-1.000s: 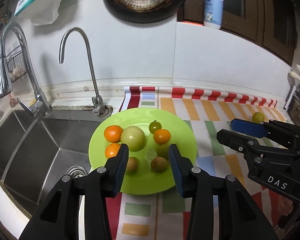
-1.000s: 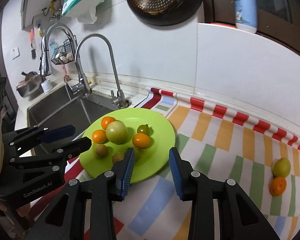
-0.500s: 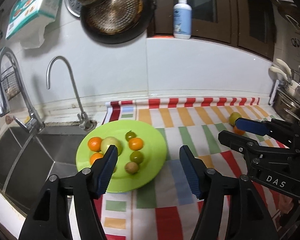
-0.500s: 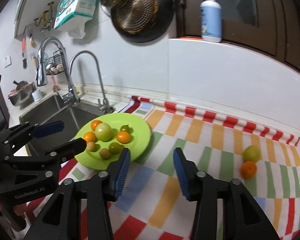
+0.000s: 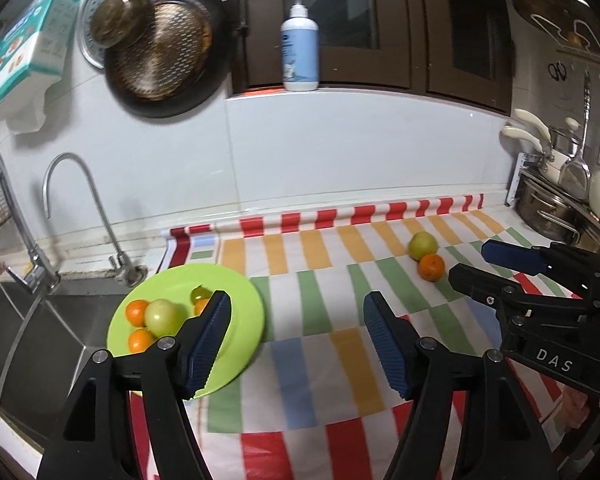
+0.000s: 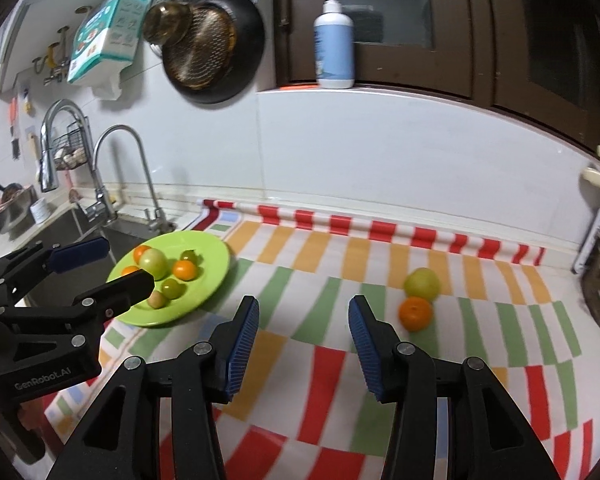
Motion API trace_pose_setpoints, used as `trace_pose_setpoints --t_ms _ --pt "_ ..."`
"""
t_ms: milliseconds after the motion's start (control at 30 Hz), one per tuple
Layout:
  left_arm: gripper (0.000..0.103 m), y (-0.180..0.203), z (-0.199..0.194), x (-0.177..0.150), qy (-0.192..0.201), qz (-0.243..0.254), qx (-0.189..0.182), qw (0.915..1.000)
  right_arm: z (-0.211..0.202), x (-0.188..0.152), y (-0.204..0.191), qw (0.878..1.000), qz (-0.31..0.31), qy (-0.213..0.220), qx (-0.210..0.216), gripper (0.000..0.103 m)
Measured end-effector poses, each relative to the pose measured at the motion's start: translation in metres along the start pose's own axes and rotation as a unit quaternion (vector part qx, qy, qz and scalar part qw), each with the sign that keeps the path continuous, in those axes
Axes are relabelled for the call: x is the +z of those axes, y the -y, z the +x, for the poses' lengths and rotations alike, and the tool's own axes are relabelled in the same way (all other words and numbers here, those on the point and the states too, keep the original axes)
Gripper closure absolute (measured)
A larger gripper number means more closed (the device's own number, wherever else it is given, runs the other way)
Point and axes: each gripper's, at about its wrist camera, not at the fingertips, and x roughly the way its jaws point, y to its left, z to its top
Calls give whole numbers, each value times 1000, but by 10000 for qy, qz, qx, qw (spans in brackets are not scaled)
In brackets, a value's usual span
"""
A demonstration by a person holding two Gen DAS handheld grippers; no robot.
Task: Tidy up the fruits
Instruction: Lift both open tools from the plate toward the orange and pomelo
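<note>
Both grippers hang over the striped mat (image 6: 300, 280), each with its jaws spread wide and nothing between them. The left gripper (image 5: 296, 332) is beside the green plate (image 5: 244, 312), which lies next to the sink (image 5: 28, 320) and holds several oranges and green fruits. The right gripper (image 6: 302, 334) faces bare mat. Well apart from the plate, near the right end of the mat, a green fruit (image 6: 421, 283) touches an orange (image 6: 415, 313) just in front of it
</note>
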Motion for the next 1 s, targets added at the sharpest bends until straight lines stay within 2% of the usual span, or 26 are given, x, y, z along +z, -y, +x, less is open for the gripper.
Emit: trace_pose_setpoints --t_ms 300,567,1000 --pt "28 41 14 15 78 174 -222 9996 -12 -4 40 9993 194 32 -303 55" --pt "28 74 34 24 89 339 -406 9986 -11 -6 74 9984 254 13 -510 55" --pt "27 118 92 29 -123 653 -949 9933 17 -15 129 9952 434 -231 -850 55"
